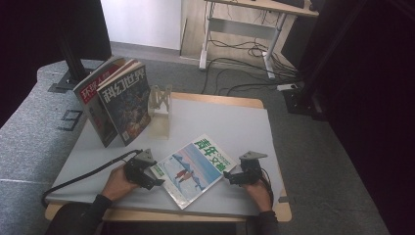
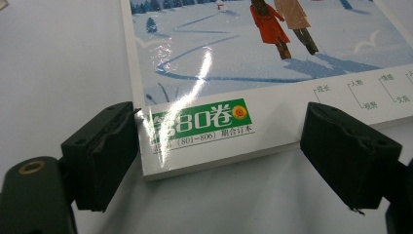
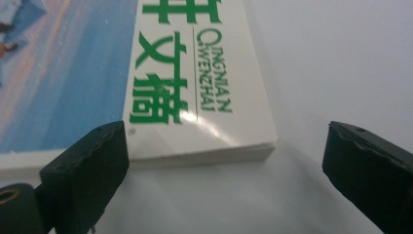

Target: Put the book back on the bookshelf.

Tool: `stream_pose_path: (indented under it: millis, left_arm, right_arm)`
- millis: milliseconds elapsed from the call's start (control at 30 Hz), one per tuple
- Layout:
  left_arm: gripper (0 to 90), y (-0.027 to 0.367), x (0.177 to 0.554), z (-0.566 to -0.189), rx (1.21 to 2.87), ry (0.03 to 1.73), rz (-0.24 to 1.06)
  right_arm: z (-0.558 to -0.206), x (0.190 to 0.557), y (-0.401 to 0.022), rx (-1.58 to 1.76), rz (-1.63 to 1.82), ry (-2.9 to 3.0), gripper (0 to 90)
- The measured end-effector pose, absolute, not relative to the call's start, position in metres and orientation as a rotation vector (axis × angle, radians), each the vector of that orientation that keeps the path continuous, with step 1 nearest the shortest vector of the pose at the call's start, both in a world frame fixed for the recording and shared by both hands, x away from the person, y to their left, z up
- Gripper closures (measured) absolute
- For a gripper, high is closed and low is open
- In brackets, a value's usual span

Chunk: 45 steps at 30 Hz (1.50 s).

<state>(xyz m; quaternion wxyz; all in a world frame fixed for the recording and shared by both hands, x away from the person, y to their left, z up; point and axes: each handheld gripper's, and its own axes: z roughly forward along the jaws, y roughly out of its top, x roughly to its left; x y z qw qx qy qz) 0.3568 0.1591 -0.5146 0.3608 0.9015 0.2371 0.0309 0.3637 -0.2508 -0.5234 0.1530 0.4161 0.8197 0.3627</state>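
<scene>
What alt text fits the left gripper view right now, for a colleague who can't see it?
A flat magazine with a snowy cover and a green label lies on the white table, its near corner between the open black jaws of the left hand-held gripper. One jaw sits right beside the magazine's edge; the other stands clear of it.

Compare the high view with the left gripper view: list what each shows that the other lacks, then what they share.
High view alone: two upright magazines leaning by a metal bookend, the right hand-held gripper, both hands, and a desk with floor cables behind. Left gripper view alone: the green volume label and two walking figures on the cover. Shared: the flat magazine, the table and the open left hand-held gripper.
</scene>
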Motion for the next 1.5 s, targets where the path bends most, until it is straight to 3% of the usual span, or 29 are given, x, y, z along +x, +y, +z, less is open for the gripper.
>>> stream_pose_path:
  millis: [933,1500]
  left_arm:
    - [13.5,0.161,0.345,-0.515,2.331,0.630,0.064]
    - [15.3,0.163,0.325,-0.514,2.303,0.602,-0.018]
  right_arm:
    - [-0.531,0.378,-0.252,1.247,1.015,2.302,0.0]
    - [-0.533,0.417,-0.245,1.296,1.034,2.267,0.0]
